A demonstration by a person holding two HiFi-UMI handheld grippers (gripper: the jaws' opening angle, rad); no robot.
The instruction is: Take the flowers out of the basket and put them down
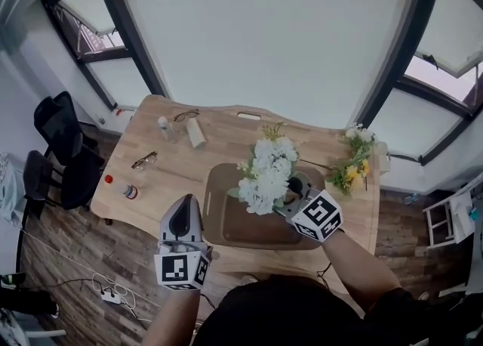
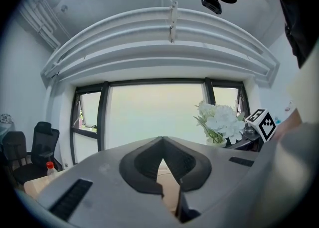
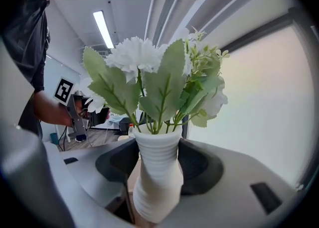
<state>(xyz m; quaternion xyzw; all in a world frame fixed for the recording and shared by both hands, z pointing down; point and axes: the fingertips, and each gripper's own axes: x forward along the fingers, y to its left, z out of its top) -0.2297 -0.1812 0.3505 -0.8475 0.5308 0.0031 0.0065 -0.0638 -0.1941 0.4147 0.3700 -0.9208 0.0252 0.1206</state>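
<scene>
Windows ring one wooden tabletop [image 1: 162,186] in the head view. Two black chairs [image 1: 56,122] stand at its left, and two pairs of glasses [image 1: 144,160] lie on it. One brown basket [image 1: 249,227] sits at the middle. Of two bunches, the yellow flowers [image 1: 352,165] lie at the right and the white flowers [image 1: 266,174] rise over the basket's far edge, at the right tongs [image 1: 296,189]. The left tongs [image 1: 183,220] hang by the near edge.

Left gripper view: the left tongs [image 2: 162,145] are clenched, tips together on nothing.

Right gripper view: the right tongs [image 3: 157,172] grasp one ribbed white vase [image 3: 157,187] holding the white flowers [image 3: 144,57].
</scene>
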